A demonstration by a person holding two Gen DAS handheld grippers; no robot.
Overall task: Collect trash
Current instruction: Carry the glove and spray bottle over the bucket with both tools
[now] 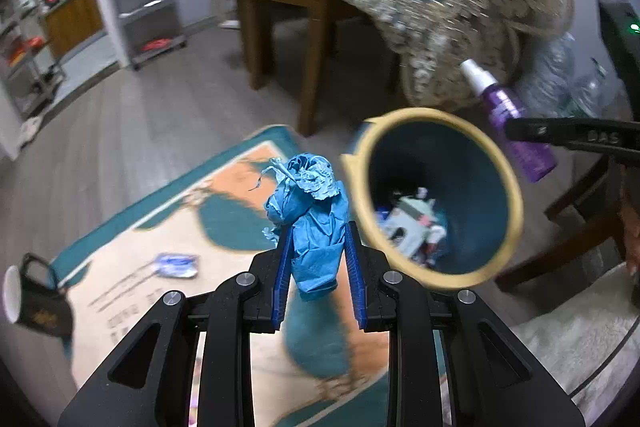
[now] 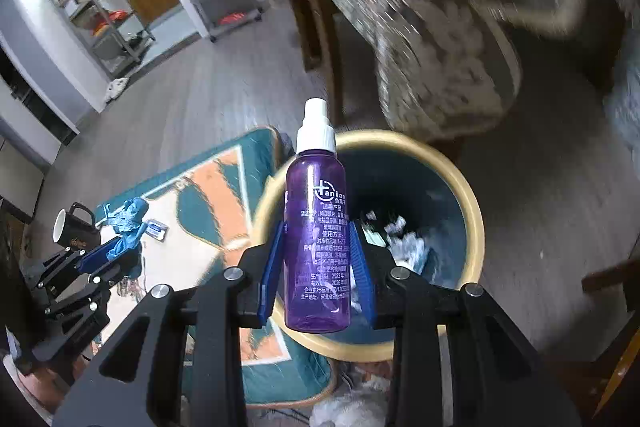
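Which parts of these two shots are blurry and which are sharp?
Left wrist view: the crumpled blue paper in the left gripper is sharp, while the yellow-rimmed teal waste bin is smeared. Right wrist view: the purple spray bottle is crisp and its print readable, while the patterned tablecloth streaks with motion blur.

Crumpled blue paper wad [image 1: 316, 223] with matt creased surface, translucent glossy purple plastic spray bottle [image 2: 317, 239] with white cap, smooth cream-rimmed plastic bin [image 2: 472, 203], woven patterned rug [image 1: 160, 227], wood-plank floor [image 1: 160, 99]
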